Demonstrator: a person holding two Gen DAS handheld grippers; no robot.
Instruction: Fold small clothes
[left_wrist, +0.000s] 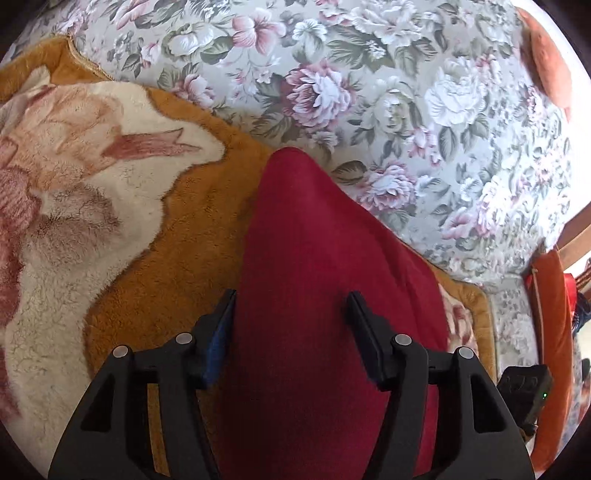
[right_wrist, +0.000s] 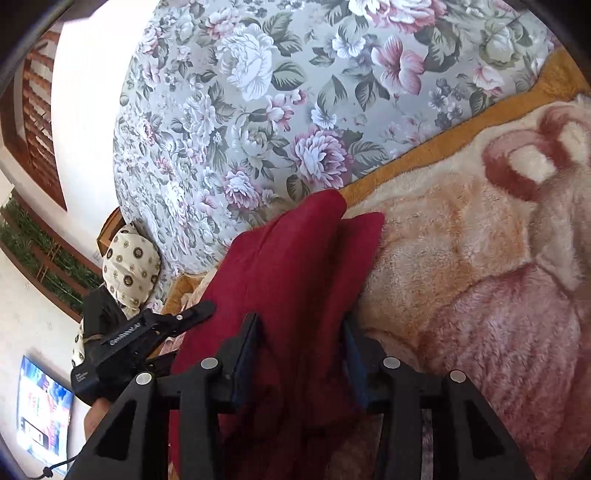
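Cloth (left_wrist: 314, 277), red, runs toward 12 o'clock between both grippers' fingers; left gripper (left_wrist: 291, 317) and right gripper (right_wrist: 301, 343) straddle it, grip unclear; blanket (left_wrist: 92, 221) at 9 o'clock.

A floral sheet (left_wrist: 369, 85) covers the bed ahead of both grippers. A plush blanket (left_wrist: 92, 192), ochre-edged with cream and pink, lies below and beside them. Left of the right gripper stand a white wall (right_wrist: 88, 110), a wooden shutter (right_wrist: 37, 122), a patterned pillow (right_wrist: 129, 266) and a poster (right_wrist: 40, 417). Daylight is bright.
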